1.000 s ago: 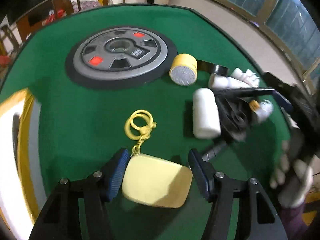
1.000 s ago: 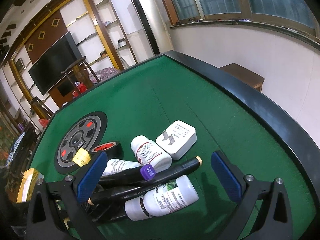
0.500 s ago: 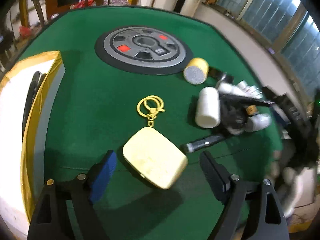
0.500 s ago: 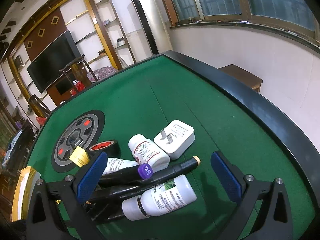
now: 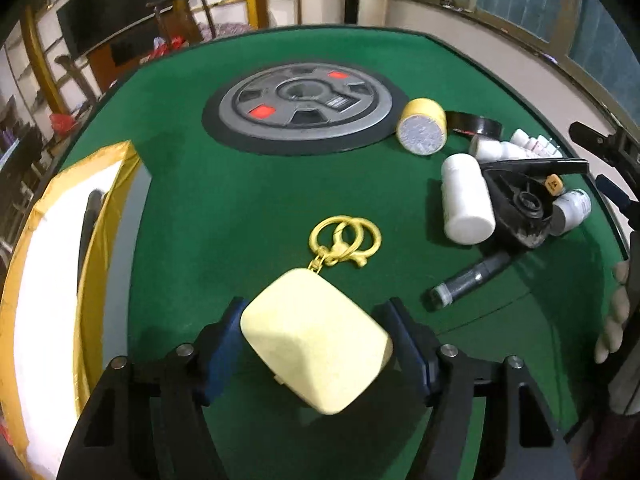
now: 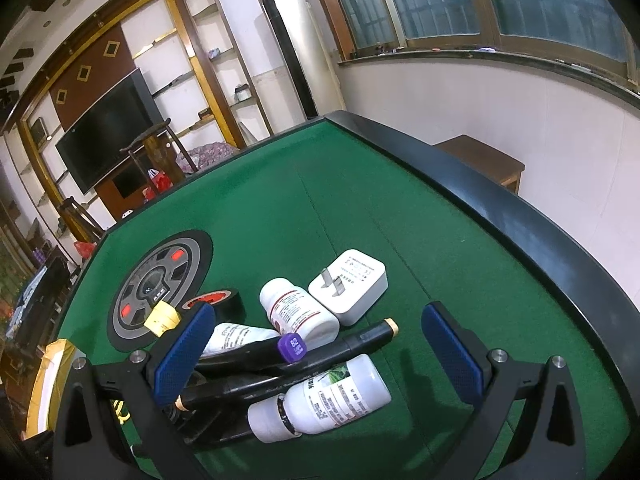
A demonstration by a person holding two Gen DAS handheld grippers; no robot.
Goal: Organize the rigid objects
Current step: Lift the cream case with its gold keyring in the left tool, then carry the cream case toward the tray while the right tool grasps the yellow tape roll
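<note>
1 pale yellow case (image 5: 316, 342) between just-closing left gripper (image 5: 316, 350) pads, contact uncertain; right gripper (image 6: 316, 356) gaping; bottle and marker pile (image 6: 304, 344) unsorted.

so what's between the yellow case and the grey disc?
Left wrist view: only the gold keyring clipped to the yellow case, then bare green felt up to the grey disc.

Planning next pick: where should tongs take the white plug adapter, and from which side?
Grip the white plug adapter across its two flat side walls, coming from above. It lies flat on the green table with prongs up, its far and right sides clear; a bottle crowds its near-left edge.
</note>
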